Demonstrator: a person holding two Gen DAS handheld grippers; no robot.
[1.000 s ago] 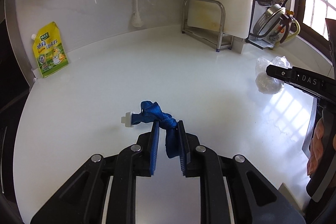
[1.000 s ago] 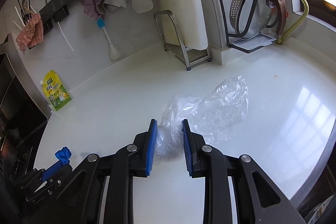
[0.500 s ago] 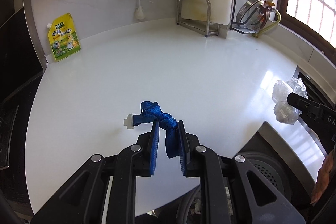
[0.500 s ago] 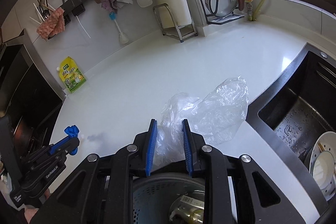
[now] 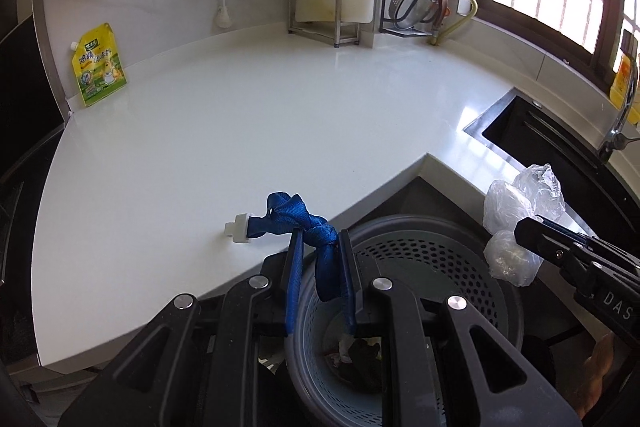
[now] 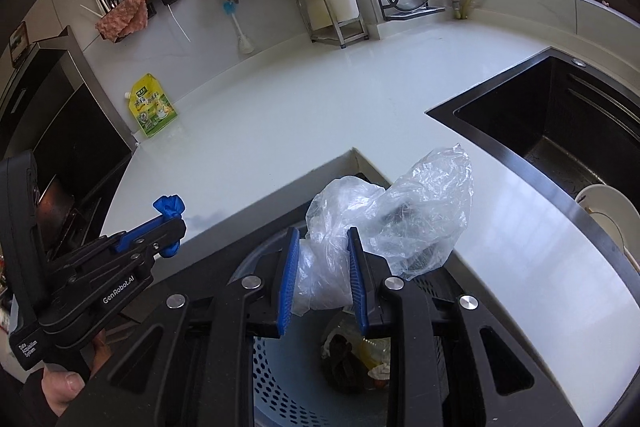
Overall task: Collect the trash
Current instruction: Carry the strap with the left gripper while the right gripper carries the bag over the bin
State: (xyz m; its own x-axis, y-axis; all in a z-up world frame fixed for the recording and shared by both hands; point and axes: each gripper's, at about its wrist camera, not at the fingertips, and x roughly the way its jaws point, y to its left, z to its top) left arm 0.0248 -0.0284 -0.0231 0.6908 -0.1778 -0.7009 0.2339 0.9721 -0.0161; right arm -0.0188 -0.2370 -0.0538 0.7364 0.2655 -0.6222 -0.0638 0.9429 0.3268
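My left gripper [image 5: 319, 247] is shut on a knotted blue strap [image 5: 308, 223] with a white clip at its end, held above the rim of a grey perforated trash bin [image 5: 460, 259]. It also shows in the right wrist view [image 6: 170, 223]. My right gripper [image 6: 323, 247] is shut on a crumpled clear plastic bag [image 6: 400, 215], held over the same bin [image 6: 280, 387]. The bag also shows at the right of the left wrist view [image 5: 516, 223]. The bin holds several scraps at its bottom.
The white L-shaped counter [image 5: 240, 131] wraps around the bin. A yellow pouch [image 5: 98, 65] leans on the back wall. A black sink [image 6: 560, 131] with a white plate [image 6: 608, 211] lies to the right. A metal rack [image 5: 320, 11] and dish racks stand at the back.
Both grippers pulled back from the counter with their loads and now hang over the trash bin, which has come into view below them.
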